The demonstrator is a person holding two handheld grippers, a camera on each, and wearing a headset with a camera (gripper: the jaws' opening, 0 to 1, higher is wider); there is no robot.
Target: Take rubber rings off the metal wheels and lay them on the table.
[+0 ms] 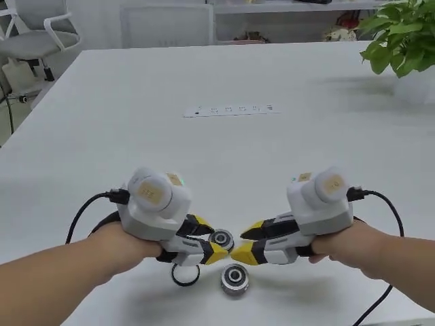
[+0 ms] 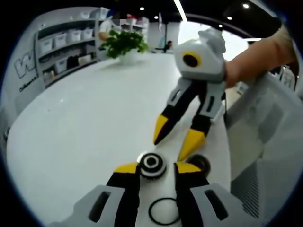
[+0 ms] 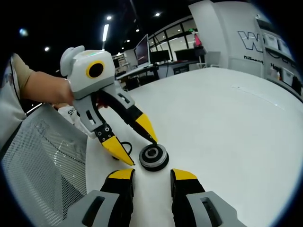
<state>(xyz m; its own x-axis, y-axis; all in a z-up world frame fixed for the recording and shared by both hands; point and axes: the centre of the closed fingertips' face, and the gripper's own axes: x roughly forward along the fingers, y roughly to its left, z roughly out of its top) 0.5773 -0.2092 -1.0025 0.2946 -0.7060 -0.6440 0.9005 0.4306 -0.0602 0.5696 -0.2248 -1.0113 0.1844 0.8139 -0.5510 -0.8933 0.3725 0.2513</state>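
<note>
Here, the left gripper (image 1: pixel 212 239) clamps a small round metal wheel (image 1: pixel 222 239) between its yellow-tipped jaws, held just above the white worktop (image 1: pixel 272 156). The right gripper (image 1: pixel 245 242) faces it closely, its jaws spread with nothing between them. A second metal wheel (image 1: pixel 234 278) lies on the worktop just below both grippers, and a thin black rubber ring (image 2: pixel 164 199) lies loose beside it.

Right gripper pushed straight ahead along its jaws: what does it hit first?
Most likely the round metal wheel held by the left gripper. It lies directly ahead of the right gripper, whose jaws stand open; depth is uncertain.
</note>
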